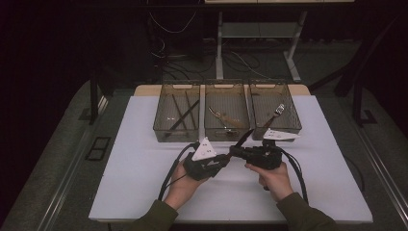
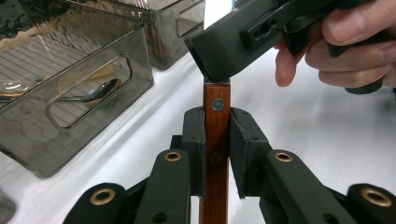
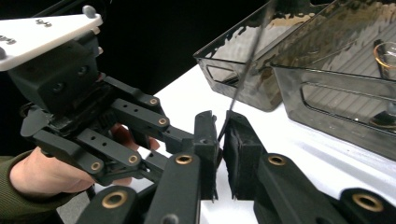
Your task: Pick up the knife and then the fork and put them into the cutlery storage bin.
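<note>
A knife with a brown wooden handle (image 2: 216,135) stands between my two grippers above the white table (image 1: 144,183). My left gripper (image 2: 217,119) is shut on the handle, pads pressed on both sides. My right gripper (image 3: 220,123) is shut on the thin dark blade (image 3: 247,60), which rises out from between its pads towards the bins. In the high view the two grippers meet tip to tip at the table's middle, the left gripper (image 1: 225,160) beside the right gripper (image 1: 235,152), and the blade tip (image 1: 246,135) points up and away.
Three smoky clear bins stand in a row at the table's far edge. The left bin (image 1: 159,126) holds dark chopsticks, the middle bin (image 1: 208,131) a spoon (image 2: 95,92), the right bin (image 1: 294,126) a fork (image 1: 276,111). Cables and table legs lie beyond.
</note>
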The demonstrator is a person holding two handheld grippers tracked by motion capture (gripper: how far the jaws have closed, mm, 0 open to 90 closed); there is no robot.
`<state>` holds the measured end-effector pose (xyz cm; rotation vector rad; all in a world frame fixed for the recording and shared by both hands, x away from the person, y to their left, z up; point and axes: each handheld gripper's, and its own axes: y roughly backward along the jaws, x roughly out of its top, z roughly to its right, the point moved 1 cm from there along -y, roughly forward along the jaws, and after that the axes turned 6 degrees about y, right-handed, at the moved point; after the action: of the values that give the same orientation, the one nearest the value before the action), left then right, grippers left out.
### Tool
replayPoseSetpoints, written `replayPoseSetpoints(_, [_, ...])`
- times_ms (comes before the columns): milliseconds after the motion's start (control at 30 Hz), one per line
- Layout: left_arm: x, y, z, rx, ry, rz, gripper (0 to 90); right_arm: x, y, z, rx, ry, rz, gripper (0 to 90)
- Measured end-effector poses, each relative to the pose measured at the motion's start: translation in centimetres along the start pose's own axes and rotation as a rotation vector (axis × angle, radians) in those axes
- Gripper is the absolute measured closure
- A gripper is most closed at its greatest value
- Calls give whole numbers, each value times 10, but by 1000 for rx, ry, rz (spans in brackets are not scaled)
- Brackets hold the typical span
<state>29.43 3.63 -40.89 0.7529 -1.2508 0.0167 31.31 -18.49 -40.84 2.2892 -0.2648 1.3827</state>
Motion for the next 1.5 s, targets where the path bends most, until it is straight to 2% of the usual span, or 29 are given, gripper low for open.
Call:
replayPoseSetpoints(433, [-3, -3, 0, -27, 2, 7, 750, 3, 0, -10, -28, 84, -26, 894])
replayPoseSetpoints(700, [-11, 3, -7, -41, 2, 4, 602, 5, 7, -8, -82, 118, -50, 894])
replayPoseSetpoints(933, [-22, 20, -17, -48, -3, -15, 470, 9, 17, -3, -129, 151, -77, 893])
replayPoseSetpoints(1133, [-35, 41, -29, -43, 13, -16, 367, 19, 37, 5, -175, 160, -92, 893])
replayPoseSetpoints(1233, [-45, 51, -33, -37, 28, -19, 313, 28, 54, 11, -196, 158, -99, 893])
replayPoseSetpoints(1300, [-50, 56, -36, -35, 30, -18, 279, 34, 64, 15, -228, 161, -102, 893])
replayPoseSetpoints(1500, [-67, 64, -44, -26, 81, -18, 163, 52, 95, 31, -286, 158, -79, 893])
